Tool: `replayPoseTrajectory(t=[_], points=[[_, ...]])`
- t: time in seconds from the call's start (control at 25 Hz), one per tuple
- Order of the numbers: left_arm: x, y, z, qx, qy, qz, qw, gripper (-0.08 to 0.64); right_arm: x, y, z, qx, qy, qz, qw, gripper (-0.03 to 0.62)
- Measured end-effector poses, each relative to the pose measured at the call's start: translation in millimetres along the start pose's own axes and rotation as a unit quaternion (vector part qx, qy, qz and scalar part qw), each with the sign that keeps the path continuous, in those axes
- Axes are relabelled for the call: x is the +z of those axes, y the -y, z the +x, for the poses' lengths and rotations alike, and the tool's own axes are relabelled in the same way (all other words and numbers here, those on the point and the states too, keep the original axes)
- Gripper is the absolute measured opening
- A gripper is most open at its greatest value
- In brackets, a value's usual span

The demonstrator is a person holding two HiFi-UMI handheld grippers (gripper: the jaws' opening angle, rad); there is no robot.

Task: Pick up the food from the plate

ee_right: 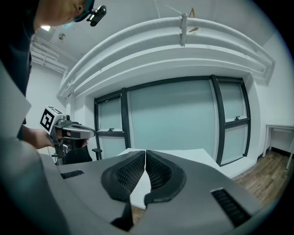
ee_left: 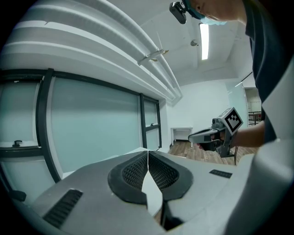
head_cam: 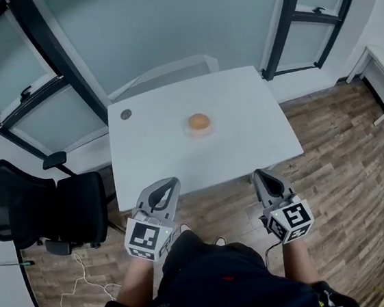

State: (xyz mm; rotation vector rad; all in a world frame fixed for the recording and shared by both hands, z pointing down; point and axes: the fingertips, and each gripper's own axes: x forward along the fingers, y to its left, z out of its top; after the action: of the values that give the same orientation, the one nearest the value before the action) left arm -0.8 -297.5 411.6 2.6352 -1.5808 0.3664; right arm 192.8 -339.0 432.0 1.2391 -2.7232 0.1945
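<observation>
A round golden-brown bun [head_cam: 199, 122] lies on a small clear plate [head_cam: 191, 133] near the middle of the white table [head_cam: 245, 136]. Both grippers are short of the table's near edge, over the wooden floor. My left gripper [head_cam: 166, 184] points at the table's front left part, its jaws shut with nothing between them [ee_left: 148, 153]. My right gripper [head_cam: 261, 174] points at the front right part, also shut and empty [ee_right: 145, 153]. Neither gripper view shows the bun or the plate; the jaws hide most of the tabletop.
A small round dark disc [head_cam: 126, 114] sits at the table's far left corner. A black office chair [head_cam: 47, 210] stands left of the table. Glass partitions with dark frames [head_cam: 65, 67] run behind it. A white side table [head_cam: 383, 79] is at the far right.
</observation>
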Motion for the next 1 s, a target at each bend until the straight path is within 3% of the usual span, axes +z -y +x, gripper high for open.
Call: replayPoseTrajectory(t=[0.36,0.68,1.0], points=[[-6.7,-57.5,63.7,-0.023,-0.005,-0.005,0.9997,0.023,-0.7,22.2,72.3,0.005,-0.024,-0.024,0.999,0.025],[-5.3,-151.0,120.9,-0.050,-0.005,-0.005,0.9987,0.023,15.1,17.2,196.2,0.033,-0.059,-0.076,0.995,0.025],[-19.4,-219.8,149.0,-0.079,-0.009,-0.023,0.9965,0.023,19.5,11.6,291.2,0.024,-0.083,-0.079,0.993,0.025]])
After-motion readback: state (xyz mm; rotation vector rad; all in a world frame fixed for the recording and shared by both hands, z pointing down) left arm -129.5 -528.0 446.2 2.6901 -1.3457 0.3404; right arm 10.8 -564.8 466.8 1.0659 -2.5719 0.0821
